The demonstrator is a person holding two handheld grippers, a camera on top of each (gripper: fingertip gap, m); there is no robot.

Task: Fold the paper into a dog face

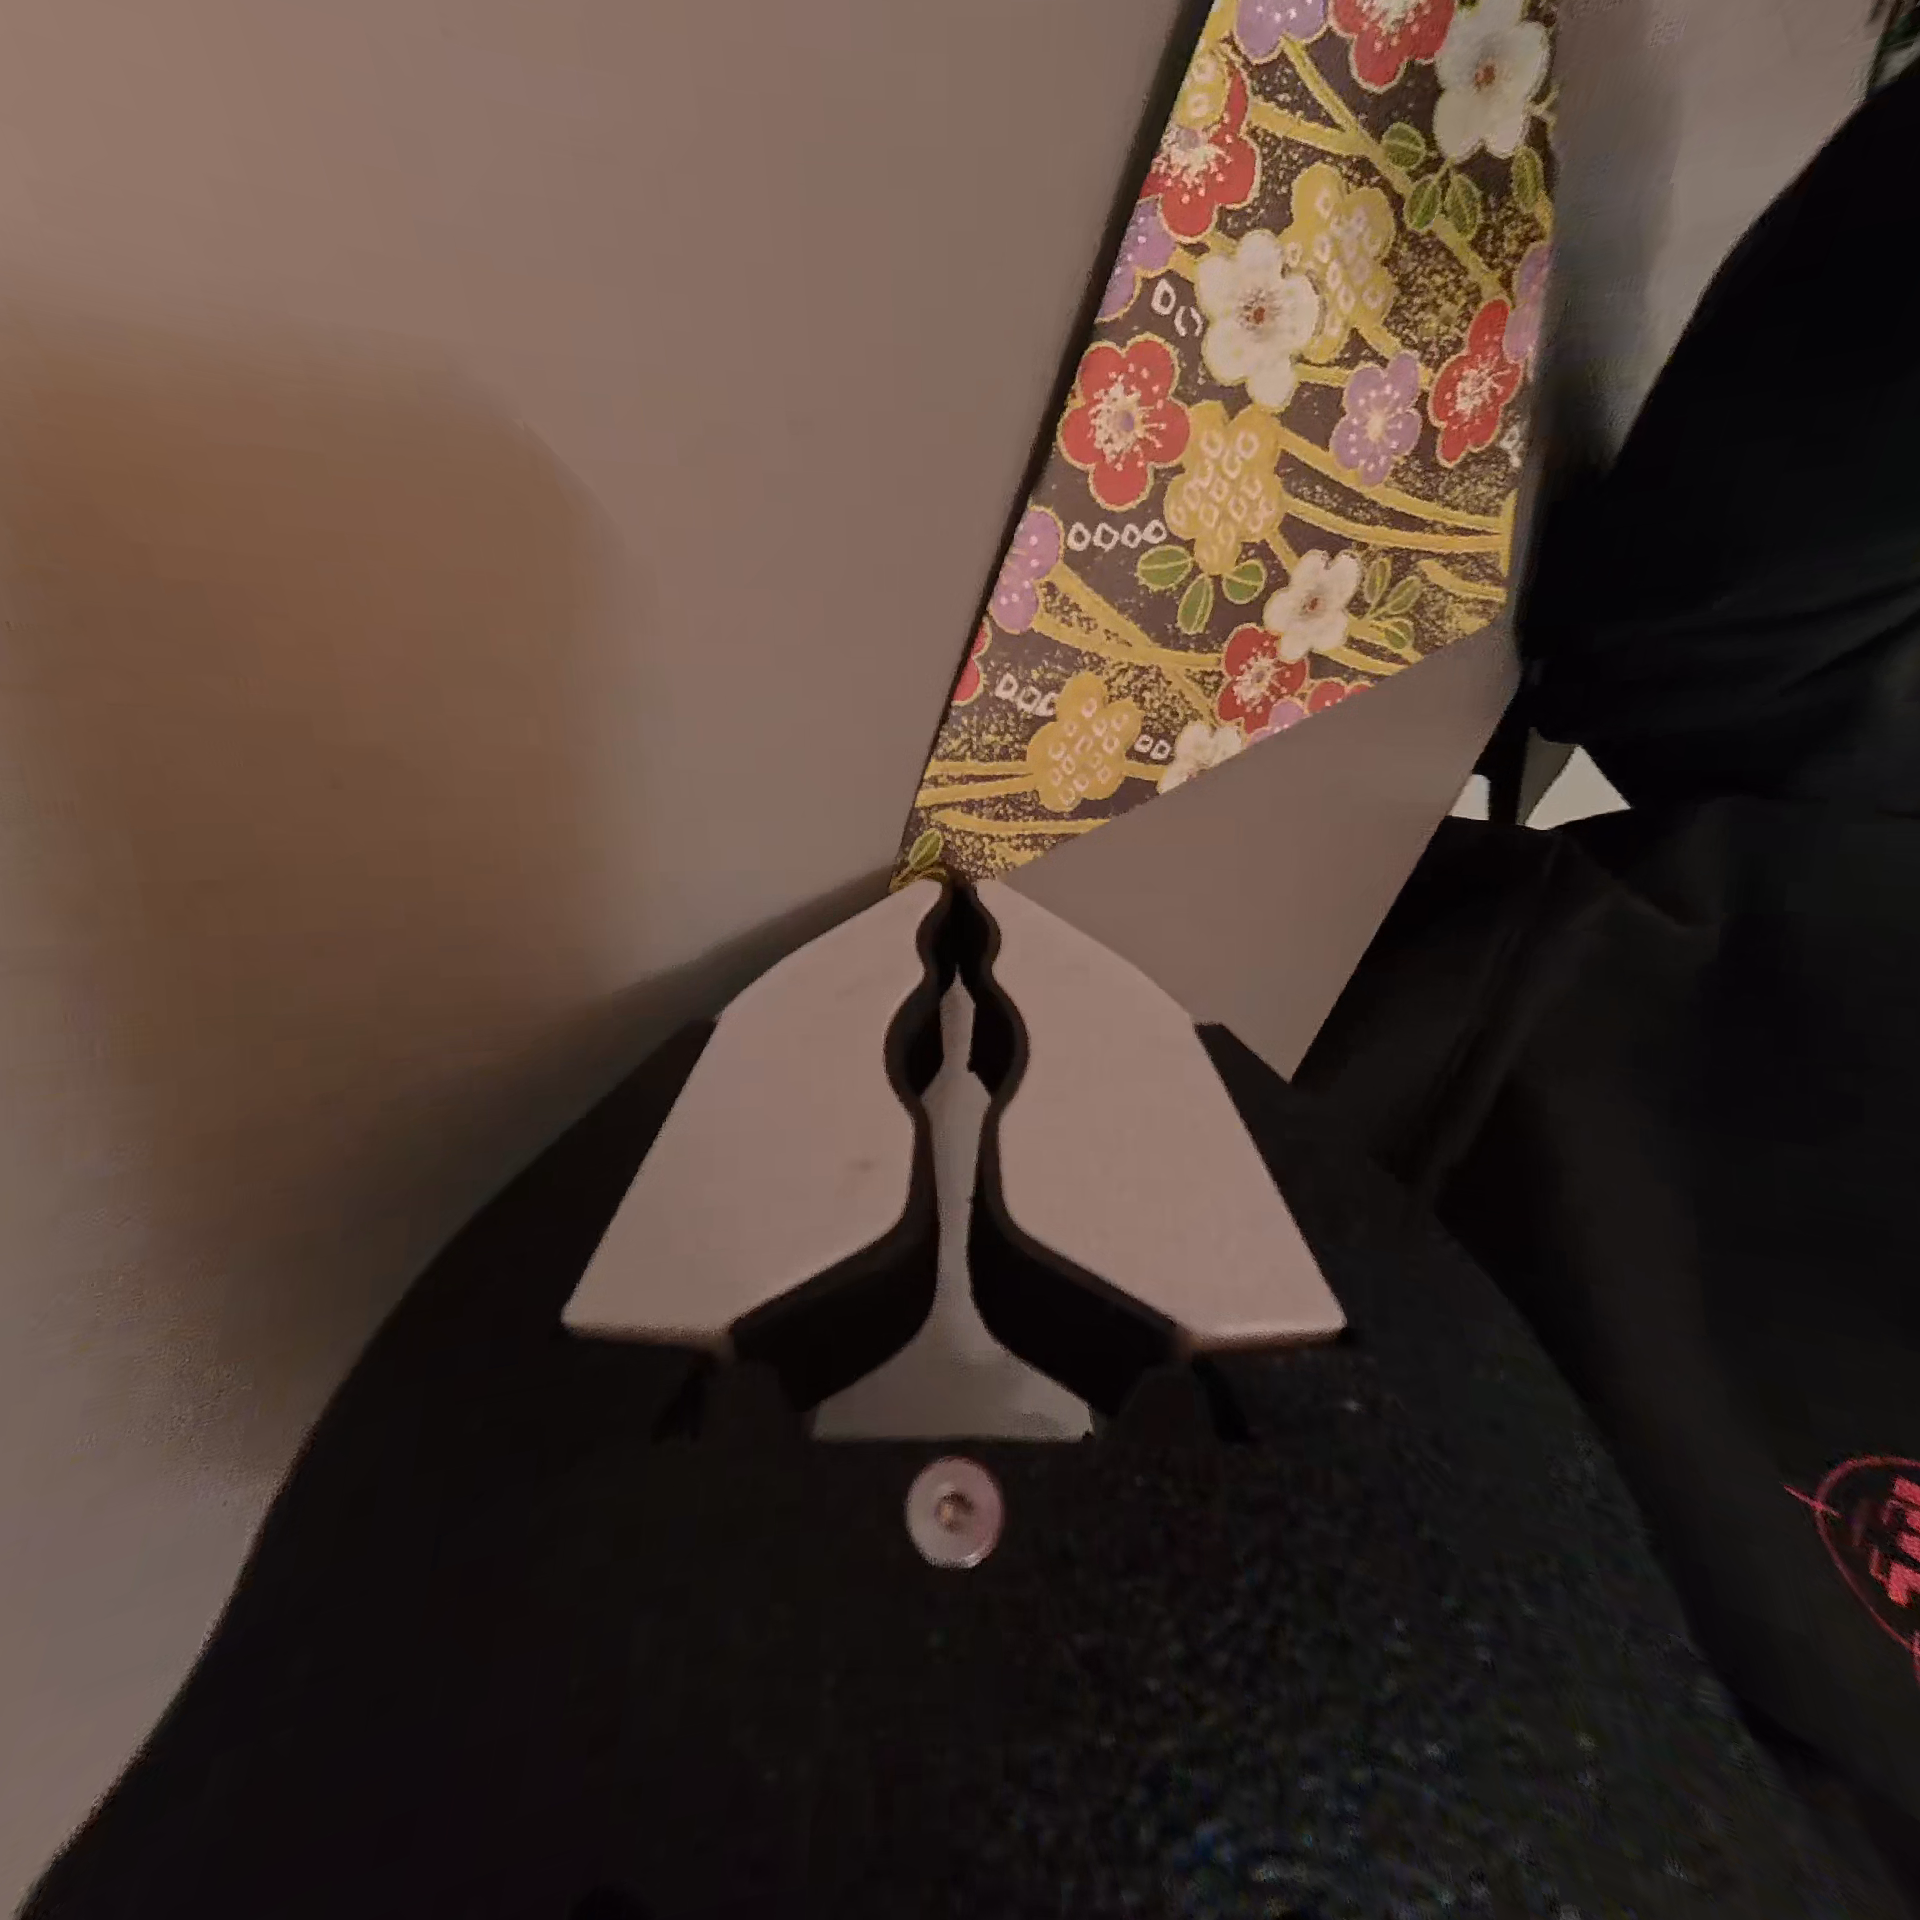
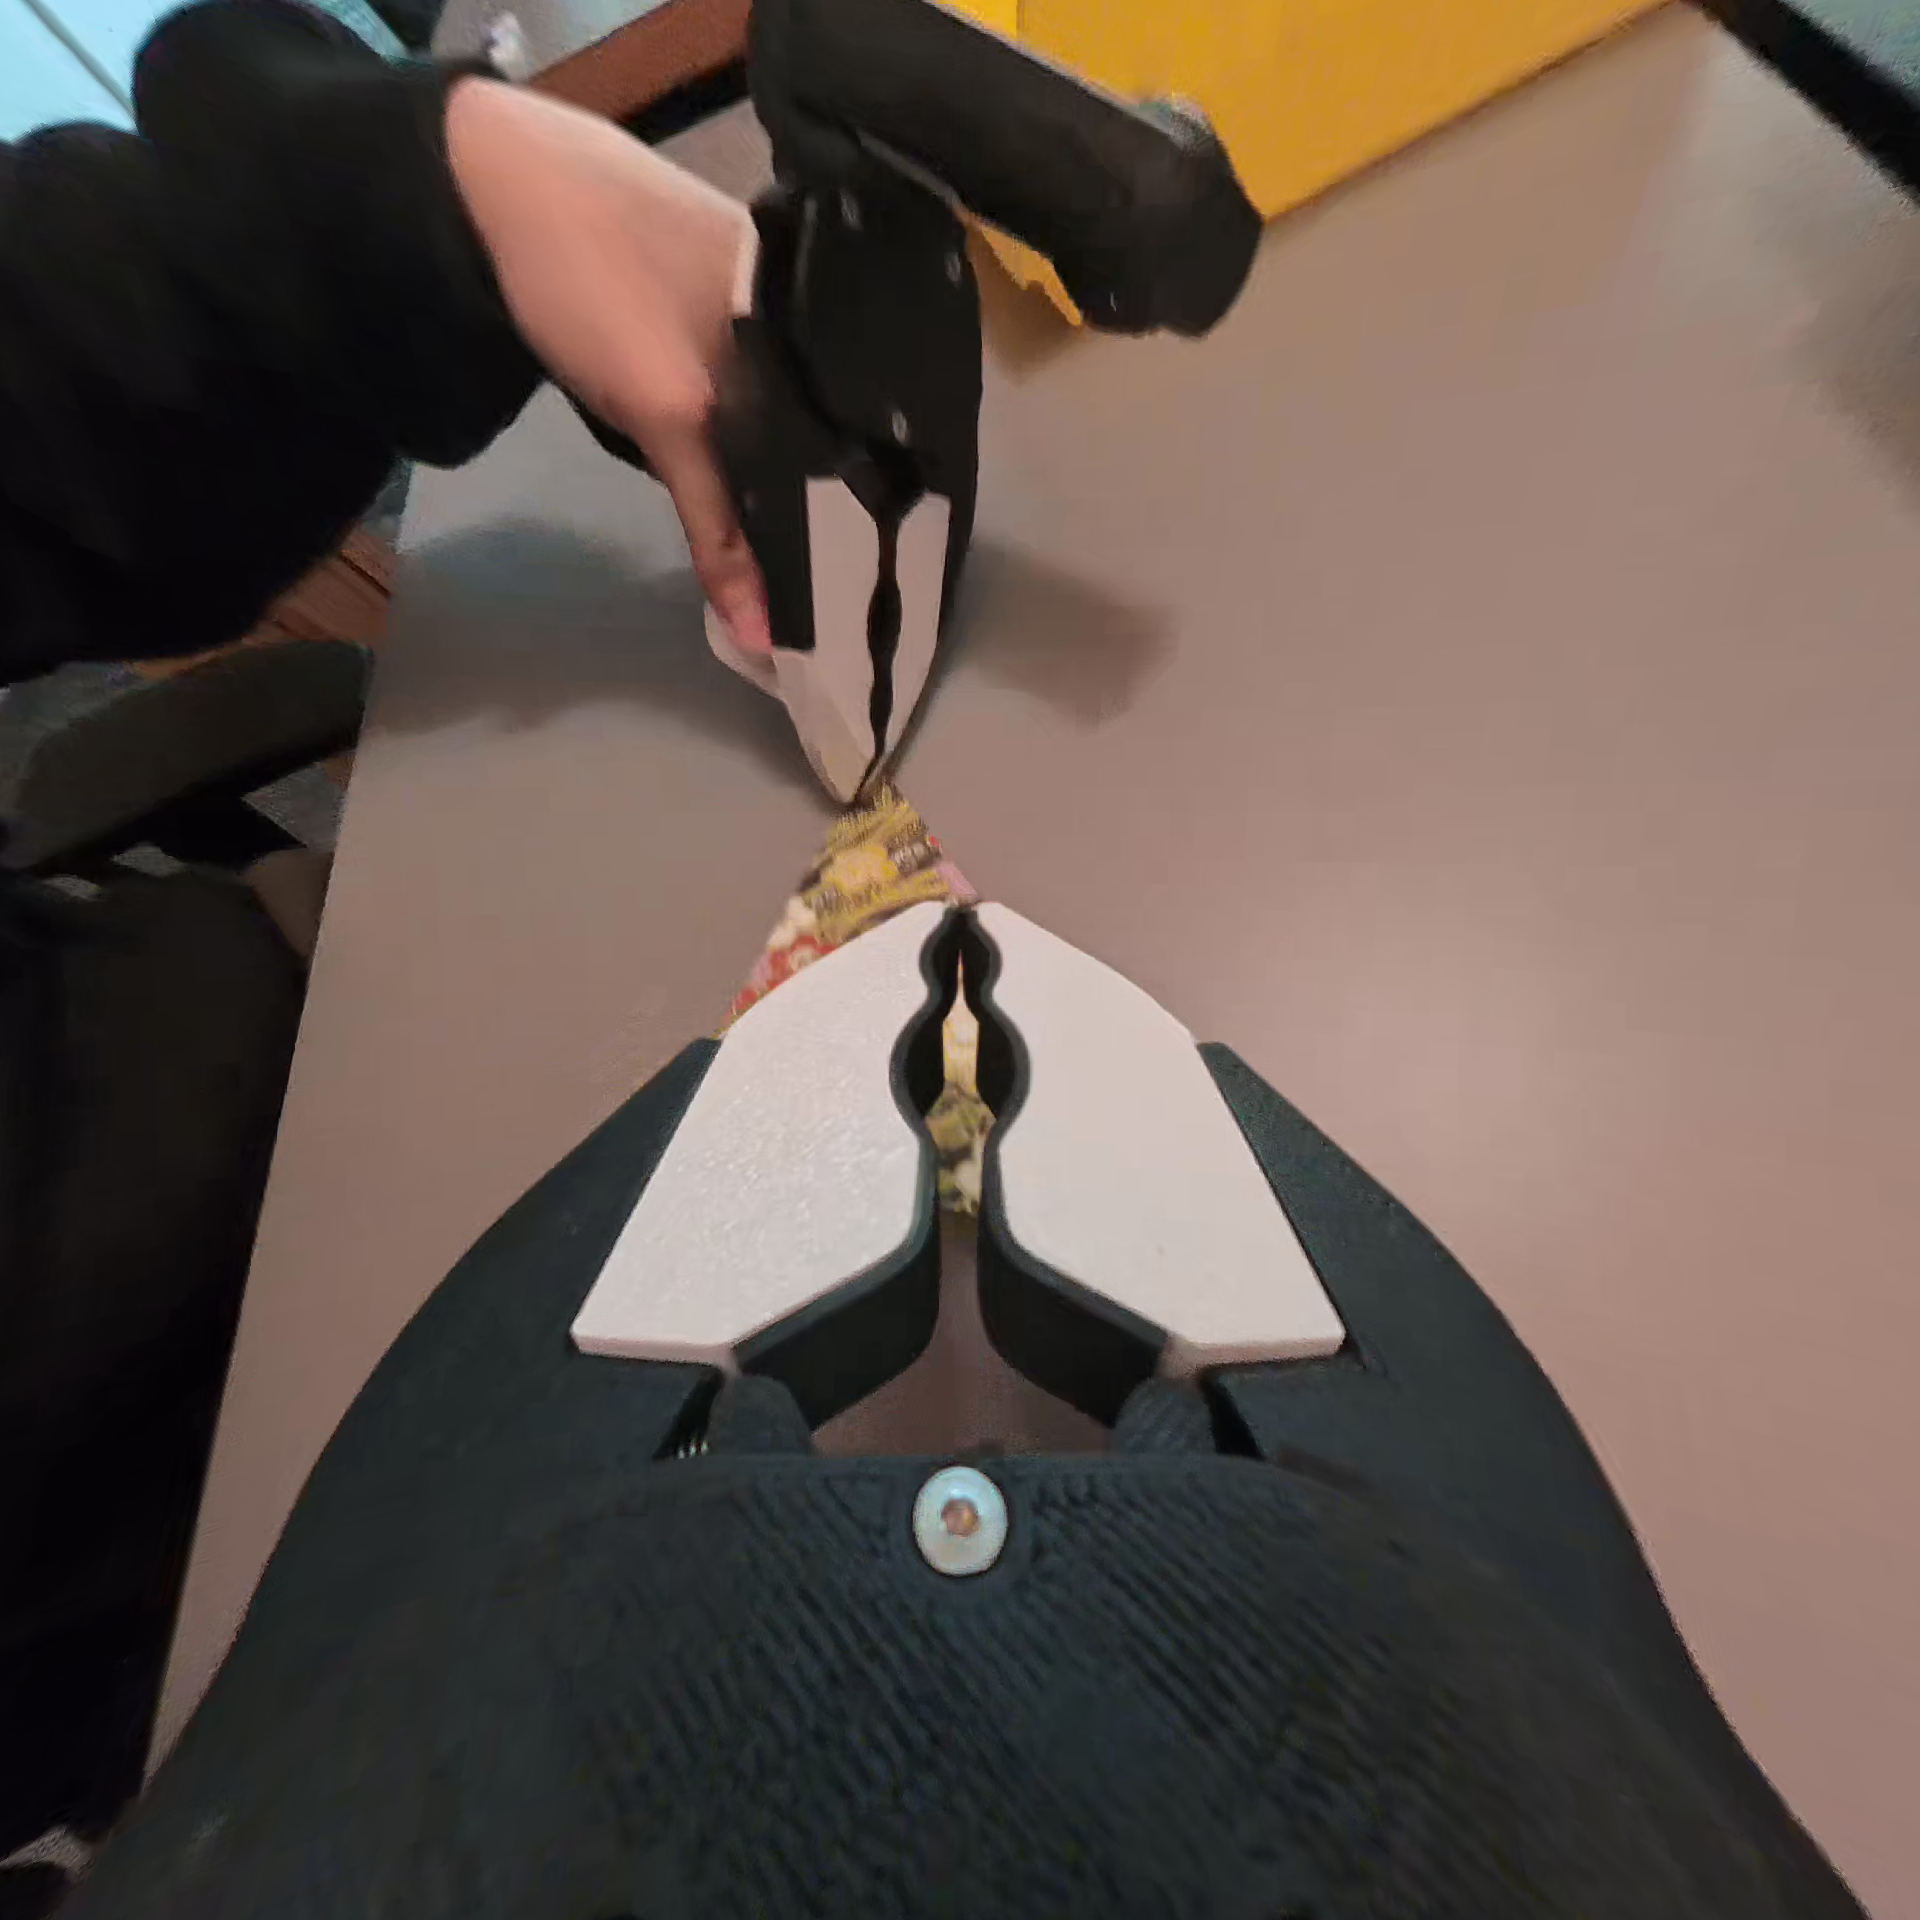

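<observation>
Nearest in the right wrist view, the right gripper (image 2: 958,914) has its fingers (image 2: 821,1132) clenched on the floral paper (image 2: 883,862), a strip of which shows between them down their length. The paper runs forward from the tips, lifted off the grey desk (image 2: 1455,831). At its far corner the left gripper (image 2: 862,795), held by a hand (image 2: 613,312), pinches it with fingers closed. Beyond stands a yellow box (image 2: 1299,94).
</observation>
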